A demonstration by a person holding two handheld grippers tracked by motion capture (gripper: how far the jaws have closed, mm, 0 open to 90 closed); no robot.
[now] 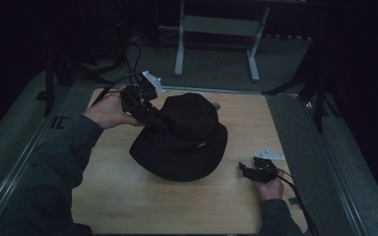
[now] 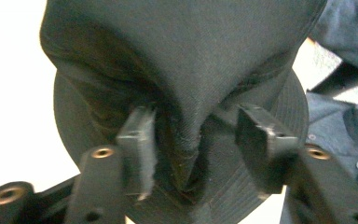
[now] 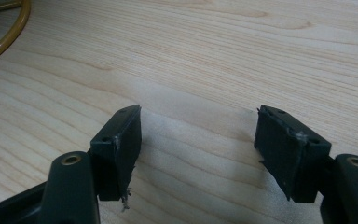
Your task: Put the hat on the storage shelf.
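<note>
A black bucket hat [image 1: 187, 137] lies brim-down in the middle of the wooden table [image 1: 128, 196]. My left gripper [image 1: 155, 118] reaches in at the hat's left side, held by a hand. In the left gripper view the hat [image 2: 182, 56] has a pinched fold of its crown running down between my left gripper's [image 2: 196, 135] jaws, which stand open on either side of it. My right gripper [image 1: 243, 170] rests low at the table's right, apart from the hat's brim. In its own view my right gripper [image 3: 198, 135] is open over bare wood [image 3: 214, 56].
A yellow cable [image 3: 9, 32] curves at the upper left of the right gripper view. A small grey object [image 1: 216, 105] peeks out behind the hat. A white desk frame [image 1: 216, 44] stands beyond the table, and dark stands flank both sides. A grey shirt [image 2: 345, 116] shows behind the hat.
</note>
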